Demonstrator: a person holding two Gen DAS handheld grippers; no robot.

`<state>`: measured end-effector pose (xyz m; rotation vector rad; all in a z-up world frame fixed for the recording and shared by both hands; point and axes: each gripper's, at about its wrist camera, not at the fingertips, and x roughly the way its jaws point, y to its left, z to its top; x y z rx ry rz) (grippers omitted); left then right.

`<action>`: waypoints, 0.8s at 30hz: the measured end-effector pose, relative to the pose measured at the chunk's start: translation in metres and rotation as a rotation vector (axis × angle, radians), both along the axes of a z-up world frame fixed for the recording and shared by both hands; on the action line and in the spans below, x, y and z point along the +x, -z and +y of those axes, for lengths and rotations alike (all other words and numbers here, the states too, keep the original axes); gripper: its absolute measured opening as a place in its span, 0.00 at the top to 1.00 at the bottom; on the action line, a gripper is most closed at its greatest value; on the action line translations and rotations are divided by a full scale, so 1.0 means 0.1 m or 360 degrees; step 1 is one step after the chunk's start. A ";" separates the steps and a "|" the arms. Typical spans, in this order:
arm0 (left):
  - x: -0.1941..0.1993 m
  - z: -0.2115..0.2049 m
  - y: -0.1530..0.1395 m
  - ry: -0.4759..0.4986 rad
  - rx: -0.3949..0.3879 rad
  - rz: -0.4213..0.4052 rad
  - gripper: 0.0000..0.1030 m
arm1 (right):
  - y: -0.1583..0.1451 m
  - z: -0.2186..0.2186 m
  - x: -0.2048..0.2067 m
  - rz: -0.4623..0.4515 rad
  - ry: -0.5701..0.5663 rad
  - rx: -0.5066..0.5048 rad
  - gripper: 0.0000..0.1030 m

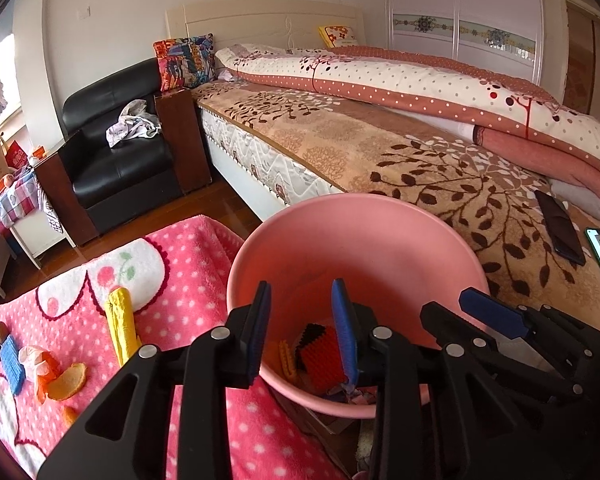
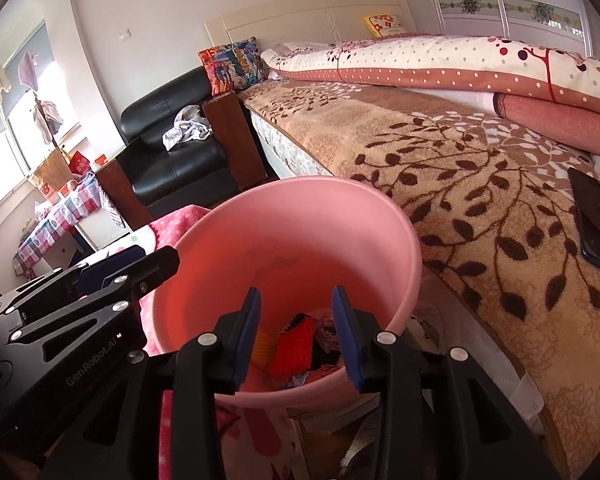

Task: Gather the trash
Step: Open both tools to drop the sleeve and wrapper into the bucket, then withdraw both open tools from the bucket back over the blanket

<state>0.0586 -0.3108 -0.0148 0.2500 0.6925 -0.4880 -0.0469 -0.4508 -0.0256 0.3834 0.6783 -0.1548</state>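
Currently we hold the left gripper (image 1: 304, 328) and right gripper (image 2: 296, 334) parted, empty, above the pink bucket (image 1: 352, 216); next: yellow wrapper (image 1: 120, 324), leftward.

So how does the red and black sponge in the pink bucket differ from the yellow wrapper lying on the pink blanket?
The sponge sits in the bottom of the bucket, already collected; the yellow wrapper lies out on the blanket, not yet picked up. The sponge is a blocky red and black piece; the wrapper is long, narrow and crinkled. Neither is held by a claw.
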 end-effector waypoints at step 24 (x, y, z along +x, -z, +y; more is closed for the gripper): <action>-0.71 0.94 -0.12 -0.0037 -0.0030 -0.0037 0.69 | -0.26 0.75 -0.57 -0.0094 -0.0162 -0.0037 0.60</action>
